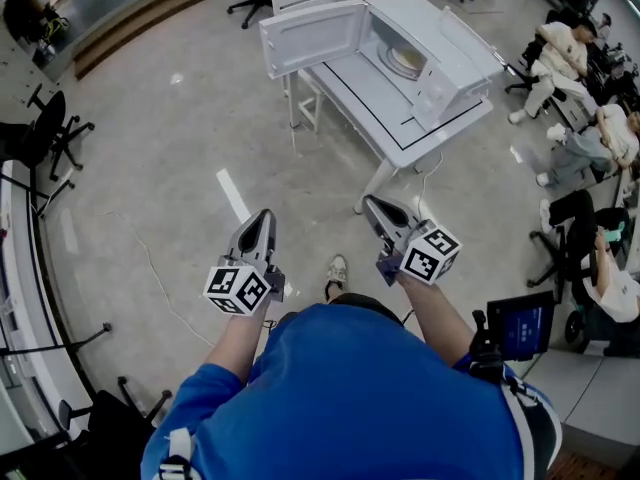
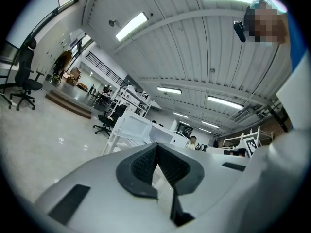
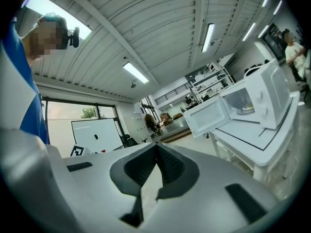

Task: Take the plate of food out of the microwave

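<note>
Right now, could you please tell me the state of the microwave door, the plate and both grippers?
microwave door: swung wide open.
plate of food: inside the microwave, not yet taken out.
left gripper: shut, empty.
right gripper: shut, empty.
</note>
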Action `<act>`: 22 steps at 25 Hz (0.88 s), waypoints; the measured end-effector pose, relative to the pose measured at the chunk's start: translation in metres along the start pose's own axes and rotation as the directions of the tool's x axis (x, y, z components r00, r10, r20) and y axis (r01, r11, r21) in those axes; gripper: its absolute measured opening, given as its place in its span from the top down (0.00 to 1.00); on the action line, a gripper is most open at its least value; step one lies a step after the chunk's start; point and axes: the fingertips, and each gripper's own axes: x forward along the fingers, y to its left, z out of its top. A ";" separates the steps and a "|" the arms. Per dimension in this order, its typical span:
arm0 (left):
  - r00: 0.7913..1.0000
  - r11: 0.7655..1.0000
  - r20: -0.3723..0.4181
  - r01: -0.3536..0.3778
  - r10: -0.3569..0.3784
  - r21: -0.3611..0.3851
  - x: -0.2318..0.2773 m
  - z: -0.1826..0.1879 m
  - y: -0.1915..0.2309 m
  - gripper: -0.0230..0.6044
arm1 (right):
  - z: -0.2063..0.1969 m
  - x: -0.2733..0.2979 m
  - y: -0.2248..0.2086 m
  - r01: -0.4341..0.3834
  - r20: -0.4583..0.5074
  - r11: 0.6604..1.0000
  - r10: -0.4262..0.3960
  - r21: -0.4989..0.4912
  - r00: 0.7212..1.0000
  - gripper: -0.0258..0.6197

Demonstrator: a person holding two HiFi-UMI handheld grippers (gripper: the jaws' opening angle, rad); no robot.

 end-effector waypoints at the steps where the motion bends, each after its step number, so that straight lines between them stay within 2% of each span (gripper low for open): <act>1: 1.000 1.000 0.001 -0.003 0.003 0.006 0.005 0.004 0.001 0.95 | 0.004 0.006 -0.003 -0.010 0.002 1.000 0.010 -0.003 1.000 0.96; 11: 0.999 0.997 0.001 -0.054 0.054 0.048 0.109 0.027 0.029 0.95 | 0.054 0.069 -0.082 -0.063 -0.027 0.998 0.063 -0.016 0.998 0.96; 17: 0.998 0.996 -0.011 -0.068 0.069 0.061 0.153 0.029 0.037 0.95 | 0.060 0.093 -0.123 -0.085 -0.009 0.996 0.086 0.031 0.996 0.96; 22: 0.998 0.997 -0.034 -0.045 0.047 0.067 0.184 0.032 0.048 0.95 | 0.069 0.112 -0.141 -0.064 -0.008 0.997 0.064 0.045 0.998 0.96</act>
